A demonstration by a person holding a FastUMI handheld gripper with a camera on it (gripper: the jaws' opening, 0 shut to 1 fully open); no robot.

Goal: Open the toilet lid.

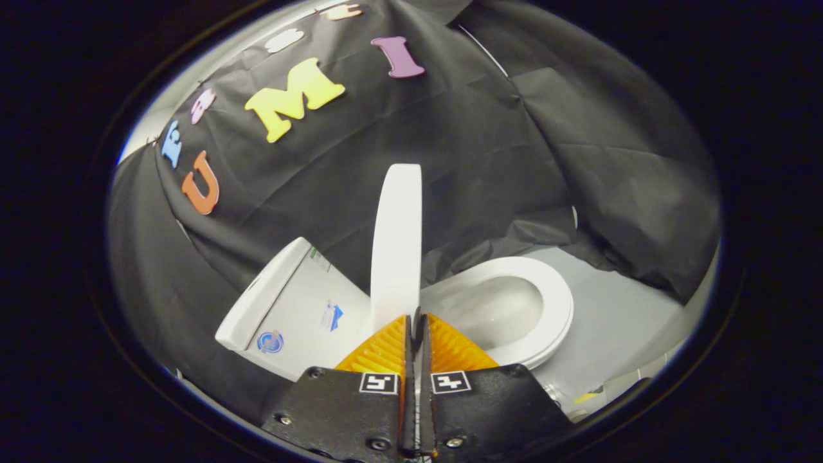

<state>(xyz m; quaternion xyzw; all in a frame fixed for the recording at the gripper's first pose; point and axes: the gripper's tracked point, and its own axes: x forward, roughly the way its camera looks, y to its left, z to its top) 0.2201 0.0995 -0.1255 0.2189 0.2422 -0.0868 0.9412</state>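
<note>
A white toilet lies ahead, tilted in the gripper view. Its lid point(397, 244) stands raised and is seen edge-on, rising between the tank point(292, 308) on one side and the open seat point(558, 302) and bowl point(495, 312) on the other. My gripper point(416, 317) is shut, with its two fingers pressed together and nothing visible between them. The fingertips sit right at the lower end of the lid's edge; I cannot tell whether they touch it.
Black cloth walls hang close behind and around the toilet. A grey floor point(617, 321) shows beside the bowl, with some small fittings point(588, 397) low at its near edge.
</note>
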